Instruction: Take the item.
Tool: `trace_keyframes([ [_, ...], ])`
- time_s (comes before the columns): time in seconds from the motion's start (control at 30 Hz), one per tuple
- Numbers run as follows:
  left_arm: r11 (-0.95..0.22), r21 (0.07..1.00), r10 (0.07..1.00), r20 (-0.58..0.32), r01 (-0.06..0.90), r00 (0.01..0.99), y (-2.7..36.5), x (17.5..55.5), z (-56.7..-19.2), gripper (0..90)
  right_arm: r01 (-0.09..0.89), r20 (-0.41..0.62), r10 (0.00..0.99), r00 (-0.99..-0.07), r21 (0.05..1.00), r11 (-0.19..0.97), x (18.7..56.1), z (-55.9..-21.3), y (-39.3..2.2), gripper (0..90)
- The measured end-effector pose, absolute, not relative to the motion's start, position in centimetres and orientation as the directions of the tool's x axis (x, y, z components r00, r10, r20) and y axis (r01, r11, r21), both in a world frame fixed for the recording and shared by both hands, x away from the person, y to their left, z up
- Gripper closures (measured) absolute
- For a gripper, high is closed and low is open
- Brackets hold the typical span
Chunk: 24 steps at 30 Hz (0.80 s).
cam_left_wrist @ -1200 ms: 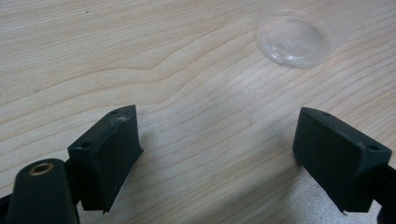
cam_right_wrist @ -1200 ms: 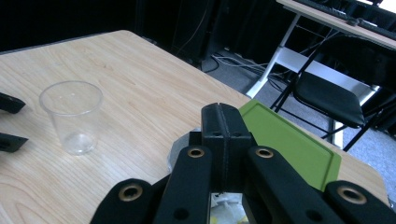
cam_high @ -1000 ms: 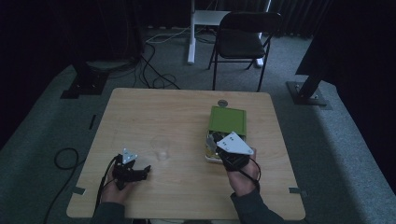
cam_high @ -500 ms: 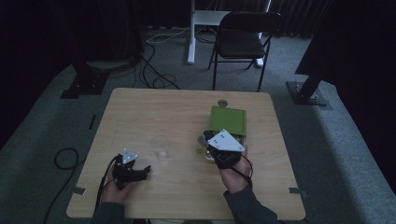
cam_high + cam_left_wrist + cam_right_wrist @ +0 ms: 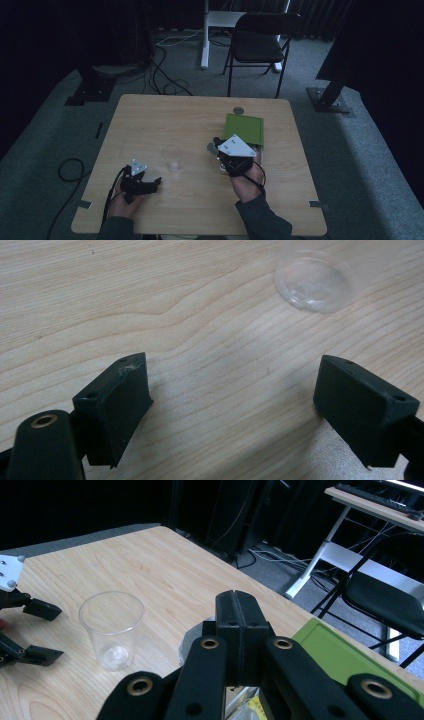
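A clear cup (image 5: pixel 173 159) stands between both tools, green tray (image 5: pixel 245 129) beyond.

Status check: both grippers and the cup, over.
Left gripper open, resting low on the table, aimed at the clear cup. Right gripper shut, nothing visible between its jaws, beside the green tray. Cup upright, untouched, path clear.

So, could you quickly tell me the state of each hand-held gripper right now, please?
Left hand-held gripper: open, holding nothing, near the clear cup.
Right hand-held gripper: closed, nothing visible between its jaws.
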<state>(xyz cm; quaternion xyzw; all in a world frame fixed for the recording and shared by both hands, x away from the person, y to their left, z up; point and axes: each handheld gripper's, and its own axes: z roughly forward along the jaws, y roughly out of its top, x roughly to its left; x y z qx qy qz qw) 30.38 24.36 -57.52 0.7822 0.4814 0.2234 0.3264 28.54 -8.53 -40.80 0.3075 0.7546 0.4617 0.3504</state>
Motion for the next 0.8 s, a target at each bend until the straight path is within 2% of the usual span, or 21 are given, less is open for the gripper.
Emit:
trace_keyframes([
  [0.8, -0.322, 0.726, 0.899, 0.033, 0.608, 0.436, 24.3, 30.4, -57.5, 15.8, 0.144, -0.238, 0.78, -0.578, 0.912, 0.385, 30.2, -40.2, -7.2, 90.0],
])
